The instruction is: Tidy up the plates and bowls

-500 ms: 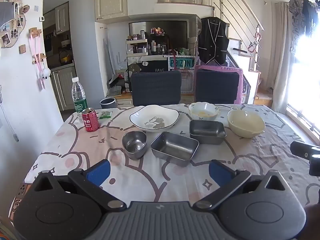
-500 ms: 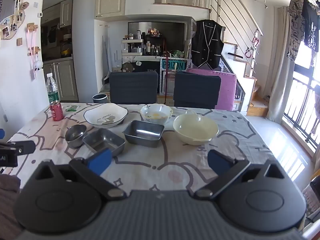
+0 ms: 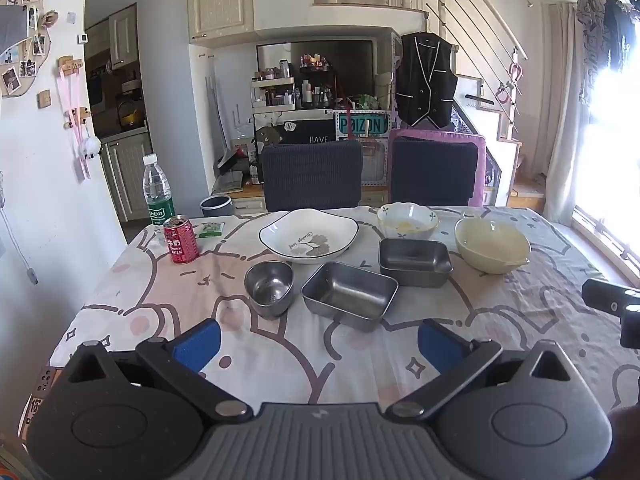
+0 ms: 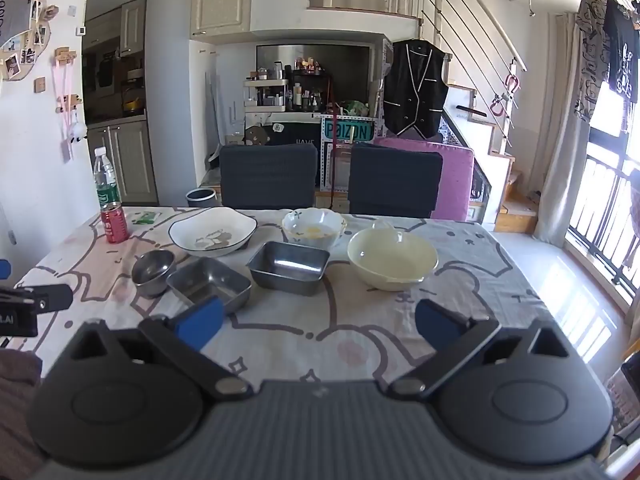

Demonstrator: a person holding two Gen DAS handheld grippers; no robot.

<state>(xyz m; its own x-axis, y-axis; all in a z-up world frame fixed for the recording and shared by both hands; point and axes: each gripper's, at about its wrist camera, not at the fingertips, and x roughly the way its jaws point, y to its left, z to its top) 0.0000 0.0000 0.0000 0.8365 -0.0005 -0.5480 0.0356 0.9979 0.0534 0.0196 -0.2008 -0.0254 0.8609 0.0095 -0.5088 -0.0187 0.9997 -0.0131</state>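
Note:
On the cartoon tablecloth stand a white plate with a dark rim, a small patterned bowl, a cream bowl, a round steel cup and two steel rectangular dishes. My left gripper is open and empty, above the near table in front of the steel cup and near dish. My right gripper is open and empty, in front of the steel dishes and cream bowl.
A red can and a water bottle stand at the far left corner. Two dark chairs are behind the table. The table's right edge borders a bright window.

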